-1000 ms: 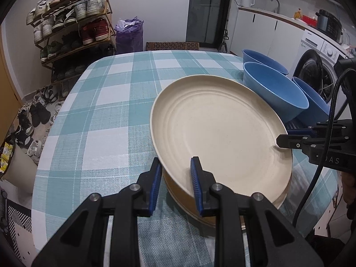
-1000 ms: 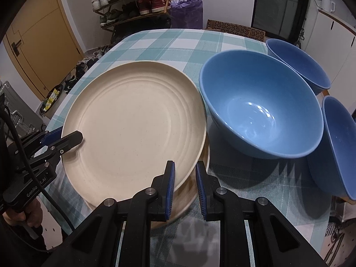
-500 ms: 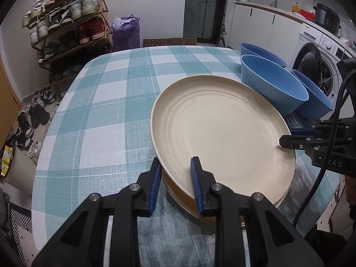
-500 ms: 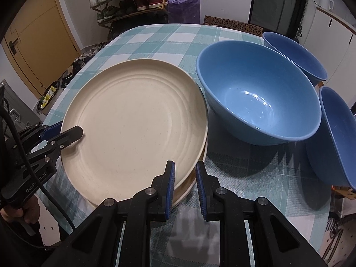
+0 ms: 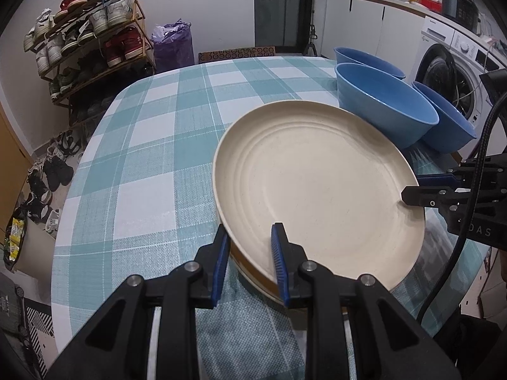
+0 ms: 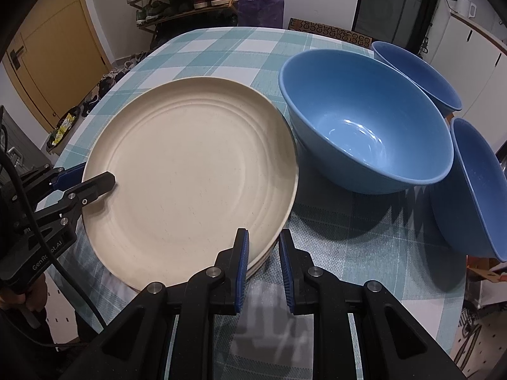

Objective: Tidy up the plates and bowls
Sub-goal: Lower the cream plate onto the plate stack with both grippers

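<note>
A large cream plate (image 5: 317,183) (image 6: 190,171) lies on top of a stack of plates, and a tan plate (image 5: 253,274) shows under its near edge. My left gripper (image 5: 250,253) (image 6: 95,183) is shut on the plate's rim on one side. My right gripper (image 6: 263,253) (image 5: 412,194) is shut on the rim on the opposite side. Three blue bowls stand just beyond the plate: a middle one (image 6: 364,126) (image 5: 380,107), a far one (image 6: 418,76) (image 5: 364,60) and a tilted one (image 6: 475,190) (image 5: 450,123).
The table wears a teal checked cloth (image 5: 142,158) (image 6: 221,50). Its edges fall away to the floor close to the plates. A shoe rack (image 5: 88,38) and a purple bag (image 5: 172,47) stand behind it. A washing machine (image 5: 450,72) is past the bowls.
The cream plate has sunk closer onto the plates beneath it, and the gap under its edge has shrunk. Both grippers stay clamped on its rim.
</note>
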Action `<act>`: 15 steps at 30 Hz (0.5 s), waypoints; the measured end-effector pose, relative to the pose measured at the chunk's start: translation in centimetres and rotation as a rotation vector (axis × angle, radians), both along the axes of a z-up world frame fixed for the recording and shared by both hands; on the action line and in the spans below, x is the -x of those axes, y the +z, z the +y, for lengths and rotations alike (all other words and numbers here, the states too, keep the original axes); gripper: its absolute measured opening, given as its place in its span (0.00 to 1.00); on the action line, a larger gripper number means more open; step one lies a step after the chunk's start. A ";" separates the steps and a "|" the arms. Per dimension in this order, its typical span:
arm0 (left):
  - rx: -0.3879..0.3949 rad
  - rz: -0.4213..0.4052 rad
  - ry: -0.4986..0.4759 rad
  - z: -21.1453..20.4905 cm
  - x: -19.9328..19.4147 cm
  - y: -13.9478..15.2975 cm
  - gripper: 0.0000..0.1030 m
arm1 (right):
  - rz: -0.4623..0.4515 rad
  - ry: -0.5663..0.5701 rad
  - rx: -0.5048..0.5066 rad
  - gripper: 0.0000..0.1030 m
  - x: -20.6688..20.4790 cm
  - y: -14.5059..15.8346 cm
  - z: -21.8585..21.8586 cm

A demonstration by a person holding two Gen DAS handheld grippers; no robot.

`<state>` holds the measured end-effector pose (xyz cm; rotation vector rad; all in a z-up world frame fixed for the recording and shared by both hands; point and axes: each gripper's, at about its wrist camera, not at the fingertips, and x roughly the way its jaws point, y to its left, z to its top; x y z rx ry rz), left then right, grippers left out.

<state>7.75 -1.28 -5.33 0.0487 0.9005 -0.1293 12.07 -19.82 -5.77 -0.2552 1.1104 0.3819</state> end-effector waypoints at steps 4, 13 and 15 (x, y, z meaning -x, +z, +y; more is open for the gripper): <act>-0.015 0.002 -0.005 -0.2 0.1 0.0 0.23 | 0.001 0.001 0.010 0.19 0.0 -0.1 0.0; -0.033 0.010 -0.014 -0.4 0.1 0.0 0.25 | 0.006 0.007 0.020 0.19 0.0 -0.2 0.2; -0.042 0.010 -0.017 -0.5 0.2 0.0 0.27 | 0.006 0.008 0.023 0.20 0.0 -0.2 0.2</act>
